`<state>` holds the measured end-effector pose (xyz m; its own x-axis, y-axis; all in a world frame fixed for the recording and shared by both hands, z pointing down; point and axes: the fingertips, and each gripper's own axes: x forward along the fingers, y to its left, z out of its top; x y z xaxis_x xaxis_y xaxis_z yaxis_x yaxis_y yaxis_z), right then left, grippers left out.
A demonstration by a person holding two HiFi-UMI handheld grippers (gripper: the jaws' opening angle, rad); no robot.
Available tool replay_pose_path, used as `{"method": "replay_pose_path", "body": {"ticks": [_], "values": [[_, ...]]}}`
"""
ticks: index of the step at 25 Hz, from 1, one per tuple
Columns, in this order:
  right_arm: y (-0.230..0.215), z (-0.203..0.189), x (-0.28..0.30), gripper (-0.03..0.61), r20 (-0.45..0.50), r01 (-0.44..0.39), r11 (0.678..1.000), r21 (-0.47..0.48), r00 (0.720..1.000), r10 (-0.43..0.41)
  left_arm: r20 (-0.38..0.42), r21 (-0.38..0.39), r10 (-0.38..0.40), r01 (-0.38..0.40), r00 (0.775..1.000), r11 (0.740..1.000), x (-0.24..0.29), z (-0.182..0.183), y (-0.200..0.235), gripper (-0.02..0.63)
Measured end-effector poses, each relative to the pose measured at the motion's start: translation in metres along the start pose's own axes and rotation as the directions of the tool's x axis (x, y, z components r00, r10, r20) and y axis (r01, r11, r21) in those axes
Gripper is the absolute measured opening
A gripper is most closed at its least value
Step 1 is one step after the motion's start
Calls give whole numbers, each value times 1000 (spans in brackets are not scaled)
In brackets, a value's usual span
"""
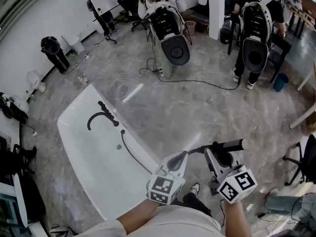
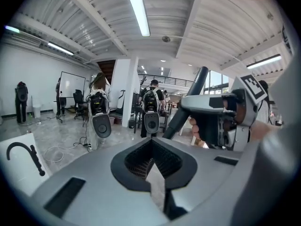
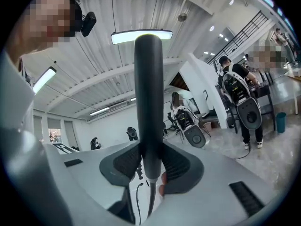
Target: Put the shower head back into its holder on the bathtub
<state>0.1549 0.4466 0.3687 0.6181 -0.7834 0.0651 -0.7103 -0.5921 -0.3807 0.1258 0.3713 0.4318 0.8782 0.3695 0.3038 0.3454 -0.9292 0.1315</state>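
Note:
The black shower head (image 1: pixel 228 145) lies level in my right gripper (image 1: pixel 218 150), whose jaws are shut on its handle (image 3: pixel 148 102). Its black hose (image 1: pixel 132 156) runs from the handle down to the white bathtub (image 1: pixel 74 132) at the left. A curved black faucet (image 1: pixel 98 117) and a row of black fittings (image 1: pixel 108 113) sit on the tub's near rim. My left gripper (image 1: pixel 182 155) hovers just left of the right one, over the floor beside the tub. Its jaws are shut with nothing between them (image 2: pixel 153 163). From the left gripper view the right gripper (image 2: pixel 221 121) shows close by.
Two people with backpack rigs (image 1: pixel 168 31) (image 1: pixel 256 33) stand at the far side of the room. Cables (image 1: pixel 148 75) trail over the grey floor beyond the tub. A blue bucket (image 1: pixel 280 81) and a black chair (image 1: pixel 307 162) are at the right.

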Motion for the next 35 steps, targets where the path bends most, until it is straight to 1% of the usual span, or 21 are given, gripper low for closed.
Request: {"method": "replay_pose_path", "body": {"ticks": [4,7,11,17,24,27,31,33,35], "values": [[-16,7,17,143,-7,-63,998,13,998,63,-15,7,58,-58,998,998,17,2,7,5],[-22,8,34,143,-16,-111,994,16,994,111,-11,-4,107,-107,994,994,26,4,19,5],[-35,7,60,143,-37,-152,988,18,988,153,-9,-19,153,-153,988,988,41,3,37,5],[-39,24,125,143,-72,-229,973,-2,971,229,5,-52,218,-218,976,975,68,14,89,5],[-33,44,213,143,-107,-312,950,9,944,311,13,-99,286,-284,958,954,87,30,159,5],[-25,47,243,143,-119,-362,932,18,925,361,12,-123,339,-335,941,934,86,32,187,5],[-9,51,278,143,-140,-436,899,41,889,437,7,-148,417,-411,909,899,79,37,218,5],[-2,54,295,143,-151,-478,877,52,864,480,-3,-163,463,-457,886,874,73,37,230,5],[4,55,312,143,-164,-520,852,66,836,523,-18,-189,516,-509,857,840,68,33,245,5]]}}
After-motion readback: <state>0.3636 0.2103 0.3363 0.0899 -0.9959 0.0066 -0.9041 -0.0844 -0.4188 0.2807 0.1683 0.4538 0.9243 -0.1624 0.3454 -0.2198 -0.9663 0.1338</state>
